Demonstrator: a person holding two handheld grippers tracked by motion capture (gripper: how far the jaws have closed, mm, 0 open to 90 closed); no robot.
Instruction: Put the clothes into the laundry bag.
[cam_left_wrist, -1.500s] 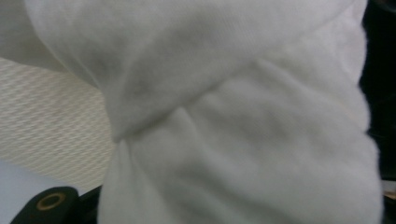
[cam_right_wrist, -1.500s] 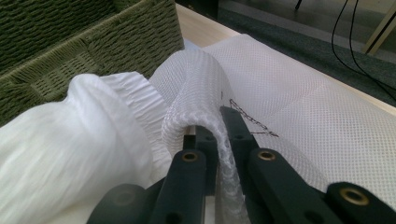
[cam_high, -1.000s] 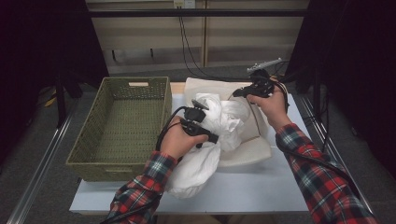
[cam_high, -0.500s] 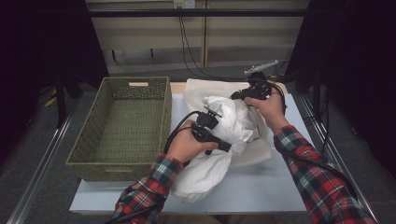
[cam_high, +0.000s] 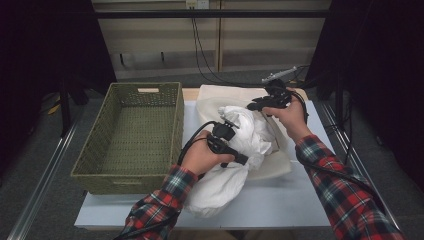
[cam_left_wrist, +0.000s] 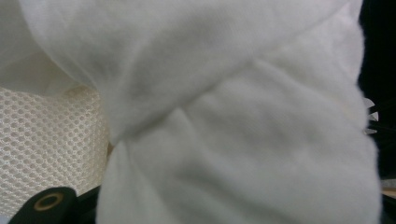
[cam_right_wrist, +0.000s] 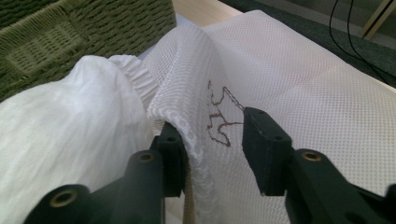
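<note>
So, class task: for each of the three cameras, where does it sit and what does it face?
High view: above the table, looking down; both plaid-sleeved forearms show.
Left gripper view: on the left gripper, pressed against the white cloth.
Right gripper view: on the right gripper, facing the mesh bag; its jaws stand apart.
All share the cloth.

Left gripper (cam_high: 235, 145) low and clamped, right gripper (cam_high: 260, 106) jaws just parted.

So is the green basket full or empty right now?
Empty. The high view shows the woven basket with its bare floor showing, while the white cloth lies outside it on the table, partly over the mesh bag.
</note>
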